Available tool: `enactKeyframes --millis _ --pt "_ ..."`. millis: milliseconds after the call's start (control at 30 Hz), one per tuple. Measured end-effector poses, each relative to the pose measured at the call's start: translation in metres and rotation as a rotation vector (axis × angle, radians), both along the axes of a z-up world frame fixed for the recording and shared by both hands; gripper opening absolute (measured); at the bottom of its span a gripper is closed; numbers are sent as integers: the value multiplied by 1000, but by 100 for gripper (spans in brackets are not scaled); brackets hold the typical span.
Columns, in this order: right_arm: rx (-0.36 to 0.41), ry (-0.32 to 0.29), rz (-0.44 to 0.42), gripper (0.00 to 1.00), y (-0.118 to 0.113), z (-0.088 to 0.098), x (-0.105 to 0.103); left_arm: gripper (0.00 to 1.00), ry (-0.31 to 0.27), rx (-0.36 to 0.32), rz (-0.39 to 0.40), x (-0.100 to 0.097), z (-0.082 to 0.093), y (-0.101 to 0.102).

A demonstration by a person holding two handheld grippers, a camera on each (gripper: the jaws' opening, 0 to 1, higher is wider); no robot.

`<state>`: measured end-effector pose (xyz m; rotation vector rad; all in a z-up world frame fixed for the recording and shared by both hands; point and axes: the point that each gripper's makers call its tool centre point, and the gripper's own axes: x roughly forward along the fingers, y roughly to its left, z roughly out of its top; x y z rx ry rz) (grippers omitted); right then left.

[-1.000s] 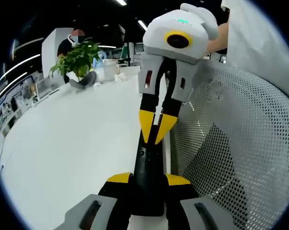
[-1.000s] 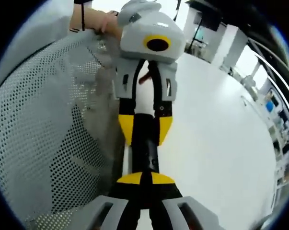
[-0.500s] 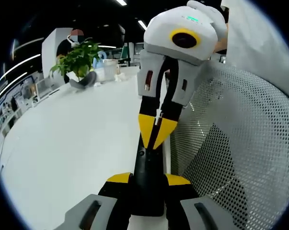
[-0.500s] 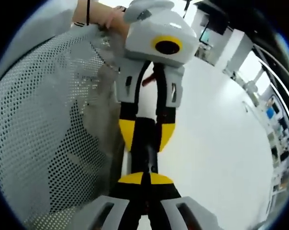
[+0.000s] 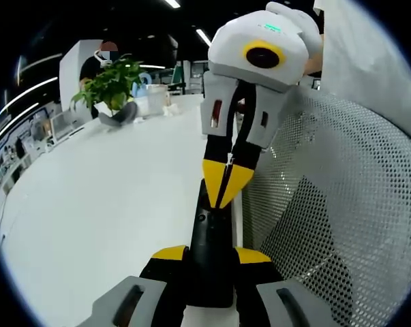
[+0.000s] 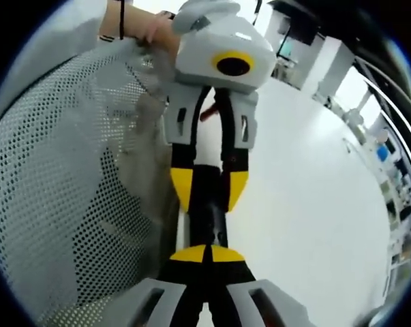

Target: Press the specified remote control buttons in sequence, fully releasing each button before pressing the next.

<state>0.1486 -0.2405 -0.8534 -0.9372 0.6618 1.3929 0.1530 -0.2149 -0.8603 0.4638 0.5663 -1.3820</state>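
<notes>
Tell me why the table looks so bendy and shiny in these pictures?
In the left gripper view the fisheye lens curves the white table and its far edge, and ceiling lights glare above; the plant stays sharp. In the right gripper view the mesh chair back bulges the same way, and bright light washes out the table's far end.

bench spreads from 7 to 11 o'clock in left gripper view | mesh chair back at 3 to 5 | remote at 6, between them, along bench edge | potted plant at 10, far end of bench | right gripper view: mesh chair back at 9, bench at 3, remote between
</notes>
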Motion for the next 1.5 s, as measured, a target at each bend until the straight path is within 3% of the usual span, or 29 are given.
enactKeyframes --millis 167,500,833,1033,1233,1500 --pt "-12 12 -3 0 1 0 0 25 0 0 0 0 0 0" --pt "-27 118 -74 0 1 0 3 25 -1 1 -3 0 1 0" --pt "1 110 -37 0 -1 0 2 25 -2 4 -1 0 1 -1" --pt "44 134 -88 0 0 1 3 25 -4 6 -1 1 1 -1" --pt "65 85 -75 0 -1 1 2 25 -5 4 3 2 1 -1" --pt "92 82 -74 0 0 2 4 25 -5 4 8 3 1 -1"
